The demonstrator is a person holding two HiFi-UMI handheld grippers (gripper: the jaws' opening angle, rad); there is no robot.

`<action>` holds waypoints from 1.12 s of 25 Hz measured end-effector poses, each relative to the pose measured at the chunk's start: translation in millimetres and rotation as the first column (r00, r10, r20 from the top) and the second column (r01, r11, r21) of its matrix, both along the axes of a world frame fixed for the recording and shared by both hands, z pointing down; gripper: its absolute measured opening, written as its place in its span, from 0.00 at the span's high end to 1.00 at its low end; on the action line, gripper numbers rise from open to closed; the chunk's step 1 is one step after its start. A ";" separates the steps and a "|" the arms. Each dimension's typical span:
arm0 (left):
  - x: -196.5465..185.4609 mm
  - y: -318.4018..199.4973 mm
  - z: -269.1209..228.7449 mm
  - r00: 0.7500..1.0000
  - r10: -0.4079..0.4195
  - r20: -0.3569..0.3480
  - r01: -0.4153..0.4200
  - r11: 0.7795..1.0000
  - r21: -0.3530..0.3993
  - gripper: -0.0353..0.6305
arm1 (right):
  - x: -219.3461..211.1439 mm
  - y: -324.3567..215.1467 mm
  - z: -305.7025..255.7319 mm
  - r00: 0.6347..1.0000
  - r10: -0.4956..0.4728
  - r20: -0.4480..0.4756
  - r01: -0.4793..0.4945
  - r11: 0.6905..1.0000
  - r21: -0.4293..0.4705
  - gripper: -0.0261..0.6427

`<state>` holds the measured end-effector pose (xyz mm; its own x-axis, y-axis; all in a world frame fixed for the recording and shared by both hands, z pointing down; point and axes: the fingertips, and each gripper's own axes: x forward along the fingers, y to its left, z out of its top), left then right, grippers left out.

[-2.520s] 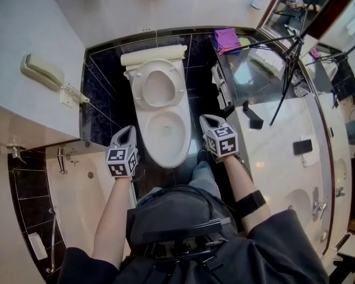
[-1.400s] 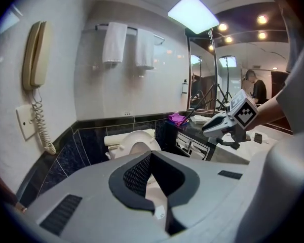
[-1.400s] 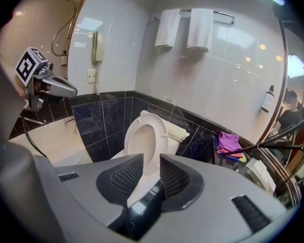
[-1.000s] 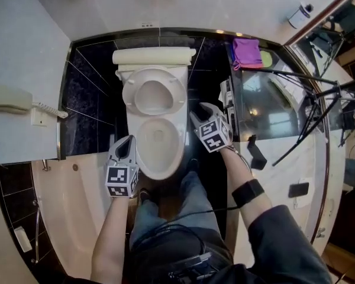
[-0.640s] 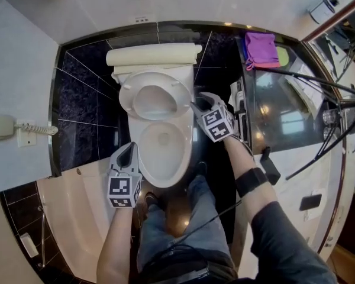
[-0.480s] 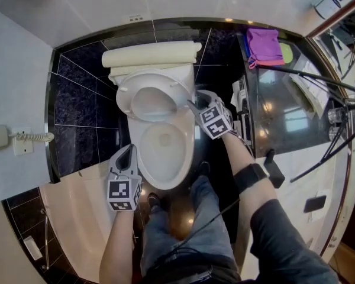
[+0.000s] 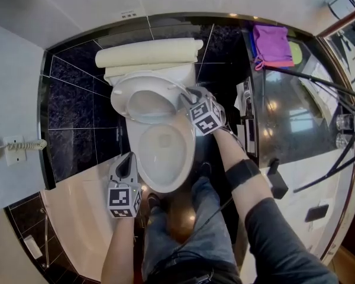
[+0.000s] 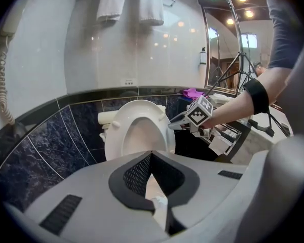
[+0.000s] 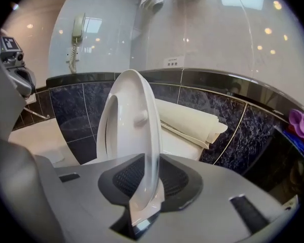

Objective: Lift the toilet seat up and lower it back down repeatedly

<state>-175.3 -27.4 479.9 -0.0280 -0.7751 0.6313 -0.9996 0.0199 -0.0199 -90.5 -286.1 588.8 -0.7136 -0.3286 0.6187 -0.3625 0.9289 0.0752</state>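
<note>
The white toilet seat (image 7: 149, 102) stands raised against the tank, above the open bowl (image 7: 164, 152). My right gripper (image 7: 186, 97) is at the seat's right edge. Its jaws have just been closing, and the seat's rim (image 9: 134, 130) now runs between the pads of the right gripper (image 9: 147, 186), which press on it. The left gripper view shows the seat (image 8: 137, 130) upright with the right gripper (image 8: 173, 124) at its edge. My left gripper (image 7: 129, 160) hangs beside the bowl's left side, apart from it. The left gripper (image 8: 151, 155) is shut on nothing.
A cream tank lid (image 7: 148, 53) sits behind the seat against dark tiles. A pale bathtub rim (image 7: 77, 212) lies at the left. The black counter (image 7: 284, 117) at the right carries a purple cloth (image 7: 272, 43). A wall phone (image 9: 77, 32) hangs at the left.
My right gripper moved forward and left onto the seat's right edge and its jaws narrowed around it. The left gripper sank a little beside the bowl. The seat stays upright.
</note>
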 end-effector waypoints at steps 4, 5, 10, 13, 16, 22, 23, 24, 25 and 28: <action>1.3 2.0 8.2 1.000 -0.010 -0.011 0.010 1.000 -0.013 0.95 | -1.6 -0.2 5.7 1.000 -0.006 -0.007 0.006 1.000 0.017 0.83; 2.1 3.4 10.3 1.000 -0.010 -0.013 0.010 1.000 -0.018 0.95 | -1.5 0.3 5.3 1.000 -0.005 -0.008 0.005 1.000 0.015 0.83; 6.0 13.4 23.4 0.999 -0.015 -0.031 0.014 0.999 -0.045 0.95 | 0.6 3.8 1.3 1.000 -0.001 -0.020 0.002 1.000 0.022 0.84; 6.6 21.9 33.8 0.999 -0.022 -0.038 0.019 0.998 -0.067 0.95 | 3.8 11.6 -3.3 0.999 -0.021 -0.031 0.022 0.999 0.044 0.84; 8.7 30.3 44.1 0.998 -0.031 -0.054 0.026 0.996 -0.085 0.95 | 7.8 24.1 -3.6 0.999 -0.032 -0.035 0.034 0.998 0.060 0.84; 16.0 49.9 67.7 0.994 -0.056 -0.092 0.045 0.992 -0.118 0.95 | 20.7 57.5 -3.1 0.997 -0.051 -0.057 0.057 0.993 0.107 0.84; 16.7 53.3 71.4 0.993 -0.063 -0.099 0.051 0.991 -0.121 0.95 | 23.2 64.0 -3.7 0.997 -0.053 -0.059 0.060 0.991 0.117 0.84; 16.8 56.3 74.7 0.992 -0.071 -0.106 0.058 0.991 -0.121 0.95 | 25.7 70.5 -4.2 0.997 -0.055 -0.061 0.062 0.990 0.126 0.84; 16.6 58.7 77.9 0.991 -0.078 -0.112 0.064 0.991 -0.121 0.95 | 28.1 77.0 -4.6 0.996 -0.057 -0.065 0.065 0.988 0.137 0.84; 16.2 63.1 85.4 0.989 -0.085 -0.118 0.072 0.991 -0.116 0.95 | 35.4 96.2 -4.2 0.995 -0.059 -0.080 0.072 0.983 0.168 0.84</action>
